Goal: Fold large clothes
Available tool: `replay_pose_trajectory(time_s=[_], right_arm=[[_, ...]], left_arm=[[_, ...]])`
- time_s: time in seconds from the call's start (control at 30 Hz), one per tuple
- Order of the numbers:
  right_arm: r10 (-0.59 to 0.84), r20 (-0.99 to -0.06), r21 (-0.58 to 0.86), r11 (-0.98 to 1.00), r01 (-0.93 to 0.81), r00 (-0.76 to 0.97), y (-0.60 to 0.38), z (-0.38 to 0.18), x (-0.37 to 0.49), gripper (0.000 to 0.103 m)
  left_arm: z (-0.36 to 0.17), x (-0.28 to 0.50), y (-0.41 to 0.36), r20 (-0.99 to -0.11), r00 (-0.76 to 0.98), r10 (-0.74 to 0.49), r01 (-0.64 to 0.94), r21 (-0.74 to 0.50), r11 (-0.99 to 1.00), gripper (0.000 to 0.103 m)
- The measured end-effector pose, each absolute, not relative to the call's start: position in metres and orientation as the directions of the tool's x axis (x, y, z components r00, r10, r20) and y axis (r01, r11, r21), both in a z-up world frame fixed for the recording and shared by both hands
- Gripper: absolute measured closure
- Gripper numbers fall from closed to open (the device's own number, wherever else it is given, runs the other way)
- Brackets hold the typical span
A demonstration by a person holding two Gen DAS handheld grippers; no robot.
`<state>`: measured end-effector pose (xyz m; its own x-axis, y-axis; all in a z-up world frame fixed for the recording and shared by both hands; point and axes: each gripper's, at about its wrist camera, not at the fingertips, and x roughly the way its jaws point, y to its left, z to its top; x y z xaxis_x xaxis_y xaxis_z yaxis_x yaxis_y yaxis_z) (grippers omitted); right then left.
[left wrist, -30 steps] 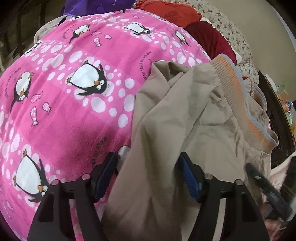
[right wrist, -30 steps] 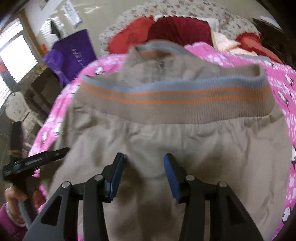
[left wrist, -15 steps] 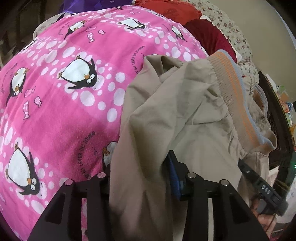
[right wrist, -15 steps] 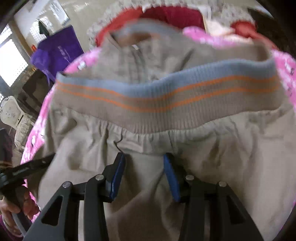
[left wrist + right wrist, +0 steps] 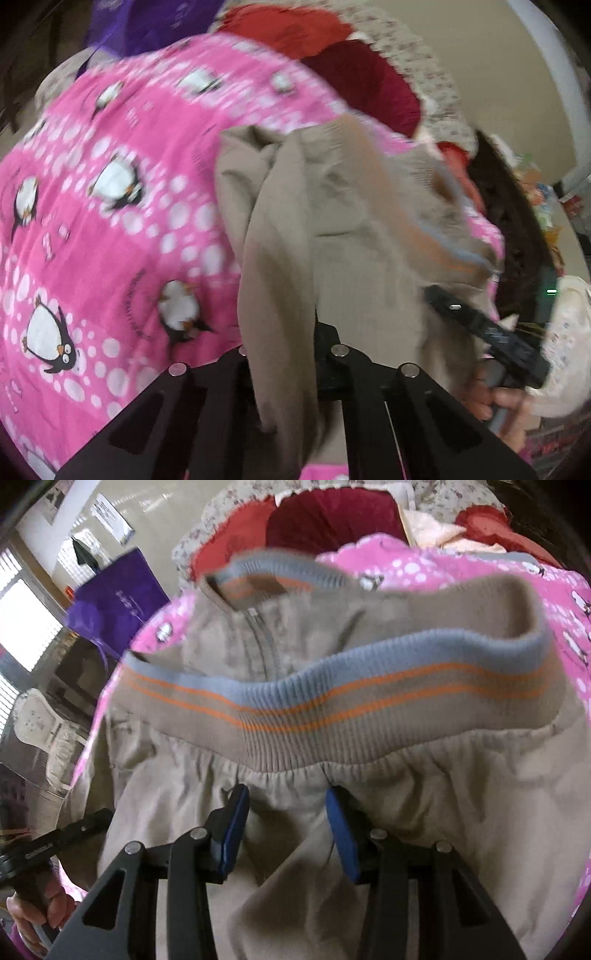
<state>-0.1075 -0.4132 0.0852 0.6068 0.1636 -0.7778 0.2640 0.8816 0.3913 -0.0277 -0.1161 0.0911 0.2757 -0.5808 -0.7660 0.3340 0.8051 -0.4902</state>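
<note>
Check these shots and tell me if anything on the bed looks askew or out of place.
The beige jacket lies crumpled on the pink penguin blanket; its striped hem band sags unevenly. The left gripper pinches a hanging fold.

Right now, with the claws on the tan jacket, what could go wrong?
1. The left claw pinches only a narrow bunched strip of the tan jacket, which might slip free.
2. The right claw stands open just below the striped band. It holds nothing, so that side could sag.
3. The jacket lies crumpled on the penguin blanket, so a fold now may lock in creases.
</note>
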Motion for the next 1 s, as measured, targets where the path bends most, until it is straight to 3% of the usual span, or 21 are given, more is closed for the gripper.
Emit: replay_pose_trajectory(time_s=[0.33, 0.47, 0.6, 0.7, 0.77, 0.83, 0.93, 1.0], right_arm=[[0.199, -0.674, 0.576, 0.744, 0.338, 0.712, -0.479, 0.082, -0.195, 0.057], [0.194, -0.645, 0.631, 0.681, 0.372, 0.739, -0.512, 0.073, -0.229, 0.057], [0.227, -0.586, 0.727, 0.57, 0.382, 0.778, -0.532, 0.056, -0.247, 0.054], [0.267, -0.514, 0.81, 0.465, 0.358, 0.815, -0.538, 0.044, -0.249, 0.05], [0.28, -0.491, 0.828, 0.445, 0.341, 0.825, -0.538, 0.043, -0.249, 0.046], [0.285, -0.451, 0.847, 0.435, 0.305, 0.846, -0.54, 0.045, -0.254, 0.038], [0.28, -0.359, 0.889, 0.392, 0.236, 0.89, -0.541, 0.054, -0.261, 0.023], [0.283, -0.326, 0.896, 0.396, 0.199, 0.902, -0.537, 0.065, -0.258, 0.02]], left_arm=[[0.179, -0.11, -0.206, -0.618, 0.169, -0.768, 0.635, -0.527, 0.565, 0.103], [0.159, -0.151, -0.268, -0.633, 0.04, -0.773, 0.725, -0.514, 0.458, 0.103], [0.103, -0.155, -0.309, -0.664, -0.103, -0.74, 0.66, -0.602, 0.449, 0.103], [0.095, -0.156, -0.309, -0.662, -0.121, -0.739, 0.643, -0.619, 0.45, 0.087], [0.111, -0.162, -0.3, -0.647, -0.131, -0.751, 0.659, -0.623, 0.421, 0.07], [0.132, -0.169, -0.285, -0.637, -0.132, -0.76, 0.687, -0.611, 0.393, 0.062], [0.161, -0.178, -0.257, -0.636, -0.082, -0.767, 0.741, -0.553, 0.38, 0.059], [0.171, -0.178, -0.239, -0.652, -0.001, -0.758, 0.768, -0.487, 0.417, 0.059]])
